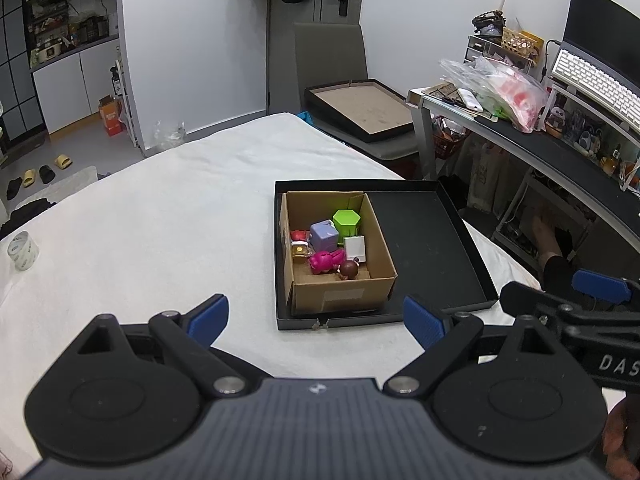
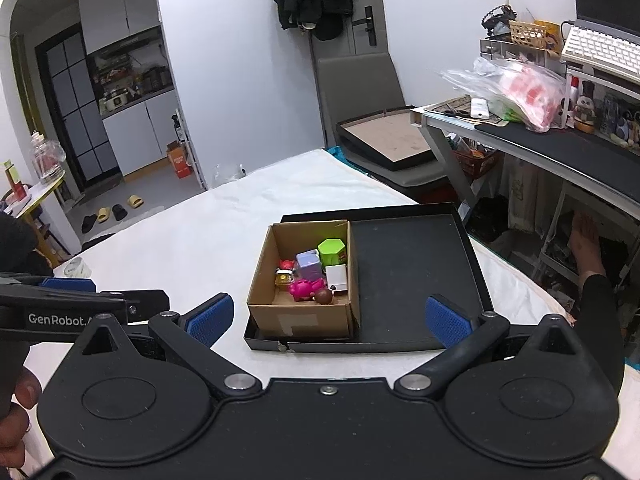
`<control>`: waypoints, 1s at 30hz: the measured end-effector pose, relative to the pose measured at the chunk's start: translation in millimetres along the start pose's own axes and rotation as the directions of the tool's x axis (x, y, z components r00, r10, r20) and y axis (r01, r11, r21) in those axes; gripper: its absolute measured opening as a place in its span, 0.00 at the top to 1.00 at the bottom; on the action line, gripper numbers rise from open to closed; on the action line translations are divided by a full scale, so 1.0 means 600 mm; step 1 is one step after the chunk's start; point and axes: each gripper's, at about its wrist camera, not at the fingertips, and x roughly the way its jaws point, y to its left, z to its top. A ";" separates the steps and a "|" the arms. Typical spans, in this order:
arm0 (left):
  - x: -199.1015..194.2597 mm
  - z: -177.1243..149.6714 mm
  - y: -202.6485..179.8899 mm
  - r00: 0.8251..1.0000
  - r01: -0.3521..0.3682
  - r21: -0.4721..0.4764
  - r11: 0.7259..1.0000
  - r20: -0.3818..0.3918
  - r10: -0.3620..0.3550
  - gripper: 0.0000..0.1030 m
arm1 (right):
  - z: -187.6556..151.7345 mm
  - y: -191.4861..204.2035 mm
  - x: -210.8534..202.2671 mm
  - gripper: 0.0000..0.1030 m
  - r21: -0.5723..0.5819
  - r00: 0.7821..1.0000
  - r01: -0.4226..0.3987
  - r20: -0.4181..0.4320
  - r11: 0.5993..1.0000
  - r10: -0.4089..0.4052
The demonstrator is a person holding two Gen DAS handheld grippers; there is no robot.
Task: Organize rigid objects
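A cardboard box (image 1: 344, 292) (image 2: 304, 316) stands in the left half of a flat black tray (image 1: 424, 240) (image 2: 412, 264) on the white table. In the box lie a green hexagonal block (image 1: 346, 221) (image 2: 331, 251), a lilac cube (image 1: 324, 236) (image 2: 309, 264), a white cube (image 1: 355, 247) (image 2: 336, 276), a magenta toy (image 1: 326, 260) (image 2: 304, 289), a brown ball figure (image 1: 349, 269) (image 2: 324, 297) and small red and yellow items. My left gripper (image 1: 316, 316) is open and empty, just short of the tray's near edge. My right gripper (image 2: 328, 316) is open and empty, in front of the box.
A tape roll (image 1: 22, 250) stands at the table's left edge. A chair holding a black box lid (image 1: 360, 108) (image 2: 388, 144) stands beyond the table. A cluttered desk (image 1: 560, 148) (image 2: 560, 148) is at the right. The white tabletop (image 1: 160, 220) spreads left of the tray.
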 end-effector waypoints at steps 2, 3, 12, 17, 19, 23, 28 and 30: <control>0.000 0.000 0.000 1.000 0.000 -0.002 1.000 -0.002 0.000 0.09 | 0.001 -0.003 -0.002 0.00 0.015 1.000 -0.009 0.003 1.000 0.009; 0.000 0.000 0.000 1.000 0.002 -0.003 1.000 -0.001 -0.002 0.09 | 0.002 -0.005 -0.002 0.00 0.020 1.000 -0.004 0.003 1.000 0.004; -0.001 -0.003 0.002 1.000 0.007 0.005 1.000 -0.004 -0.007 0.09 | 0.001 -0.009 -0.003 0.00 0.022 1.000 0.014 -0.001 1.000 -0.014; -0.003 -0.002 -0.001 1.000 0.013 0.007 1.000 -0.002 -0.013 0.09 | 0.000 -0.008 -0.003 0.00 0.020 1.000 0.015 0.000 1.000 -0.015; -0.003 -0.003 -0.003 1.000 0.016 0.009 1.000 0.000 -0.016 0.09 | -0.001 -0.007 -0.003 0.00 0.022 1.000 0.017 -0.001 1.000 -0.017; -0.001 -0.004 -0.005 1.000 0.020 0.012 1.000 -0.006 -0.020 0.09 | -0.001 -0.006 -0.001 0.00 0.024 1.000 0.019 -0.007 1.000 -0.019; 0.001 -0.003 -0.008 1.000 0.021 0.017 1.000 -0.006 -0.021 0.09 | 0.000 -0.007 0.001 0.00 0.026 1.000 0.017 -0.011 1.000 -0.017; 0.003 -0.001 -0.009 1.000 0.023 0.020 1.000 -0.010 -0.023 0.09 | 0.000 -0.009 0.004 0.00 0.030 1.000 0.016 -0.013 0.999 -0.016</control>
